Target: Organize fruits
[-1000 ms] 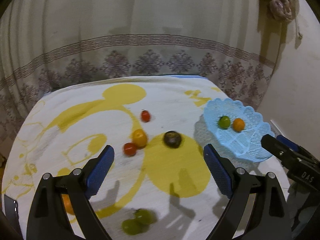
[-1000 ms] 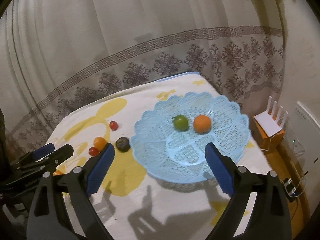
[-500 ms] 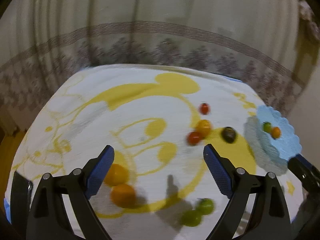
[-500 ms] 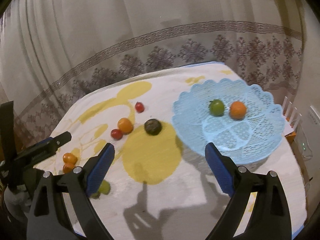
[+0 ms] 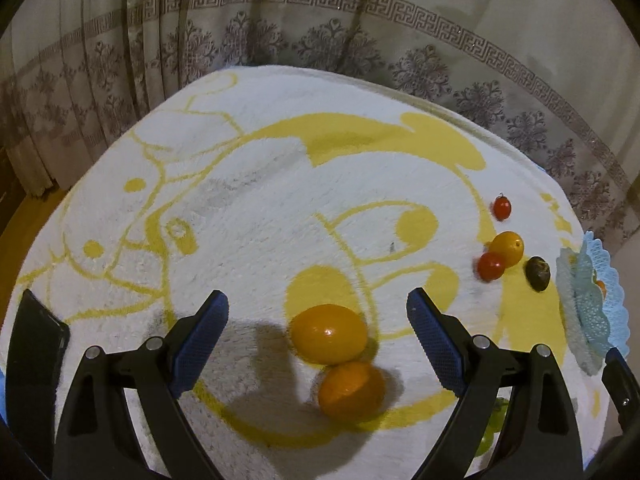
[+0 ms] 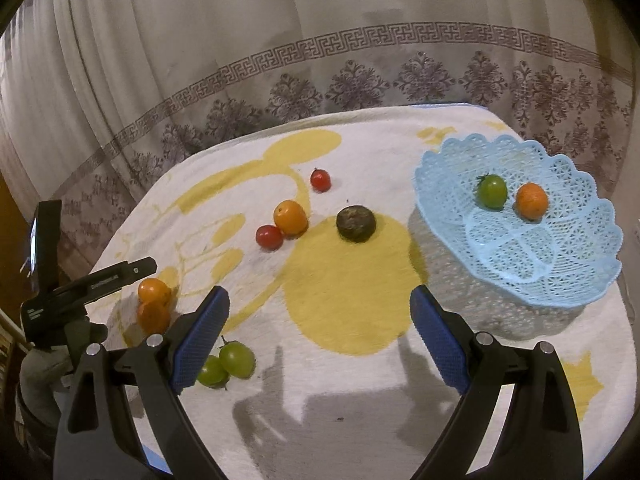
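Left wrist view: my left tongs (image 5: 316,336) gape wide over two touching orange fruits (image 5: 328,339).
My right tongs (image 6: 318,332) also stand spread, gripping nothing, above the yellow-patterned cloth (image 6: 352,280). Blue lace basket (image 6: 560,280) at right holds a green tomato (image 6: 491,191) and an orange (image 6: 531,201); a dark fruit (image 6: 355,223) lies just beside it.

Green fruits (image 5: 494,420) mostly hidden behind left gripper's right finger (image 5: 436,336). Basket (image 5: 592,312), right of dark fruit (image 5: 538,274), seen edge-on; contents barely visible, orange bit only.
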Demonstrator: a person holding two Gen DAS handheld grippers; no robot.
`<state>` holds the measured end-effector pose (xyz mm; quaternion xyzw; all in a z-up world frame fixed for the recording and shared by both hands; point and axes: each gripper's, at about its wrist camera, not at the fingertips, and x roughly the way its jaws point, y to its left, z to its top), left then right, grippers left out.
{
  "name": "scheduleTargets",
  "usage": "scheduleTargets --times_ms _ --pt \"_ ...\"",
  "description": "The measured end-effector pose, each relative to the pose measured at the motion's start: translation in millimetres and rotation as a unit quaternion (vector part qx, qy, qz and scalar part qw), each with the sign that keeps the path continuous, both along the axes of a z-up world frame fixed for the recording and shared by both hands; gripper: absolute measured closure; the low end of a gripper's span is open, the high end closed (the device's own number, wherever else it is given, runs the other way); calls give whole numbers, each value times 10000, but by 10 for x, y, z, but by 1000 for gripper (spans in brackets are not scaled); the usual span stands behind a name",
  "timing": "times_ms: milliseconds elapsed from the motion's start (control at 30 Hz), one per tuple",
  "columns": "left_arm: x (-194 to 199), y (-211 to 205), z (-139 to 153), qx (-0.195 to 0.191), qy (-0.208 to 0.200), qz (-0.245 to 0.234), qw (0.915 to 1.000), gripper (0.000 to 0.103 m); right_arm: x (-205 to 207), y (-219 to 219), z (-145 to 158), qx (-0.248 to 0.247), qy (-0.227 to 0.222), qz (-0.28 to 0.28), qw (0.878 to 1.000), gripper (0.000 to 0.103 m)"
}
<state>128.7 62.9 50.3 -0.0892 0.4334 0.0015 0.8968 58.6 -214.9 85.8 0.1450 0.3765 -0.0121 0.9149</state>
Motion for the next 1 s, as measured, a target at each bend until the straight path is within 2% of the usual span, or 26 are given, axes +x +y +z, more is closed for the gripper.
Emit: scheduleTargets --times_ms 333,500,567,600,633,767,1000 --pt "69 -72 -173 70 154 -133 9998 14 82 157 -156 27 228 159 9996 10" --pt "77 -90 -259 182 238 -130 9995 27 95 214 -241 72 338 224 9992 10" --pt "64 -95 -258 237 202 -129 9994 34 103 231 -262 69 368 242 9990 10" --pt "59 -92 -254 241 187 -127 9995 40 105 244 -277 72 389 260 9989 10" --pt "54 -87 -248 230 173 -133 9995 46 106 251 -289 73 403 272 9988 10" --pt "35 -78 -230 76 108 -266 9996 58 108 275 -326 75 458 309 9984 10" --pt "-3 -12 -200 -132 -39 -278 9995 60 99 260 -419 412 597 386 9966 10"
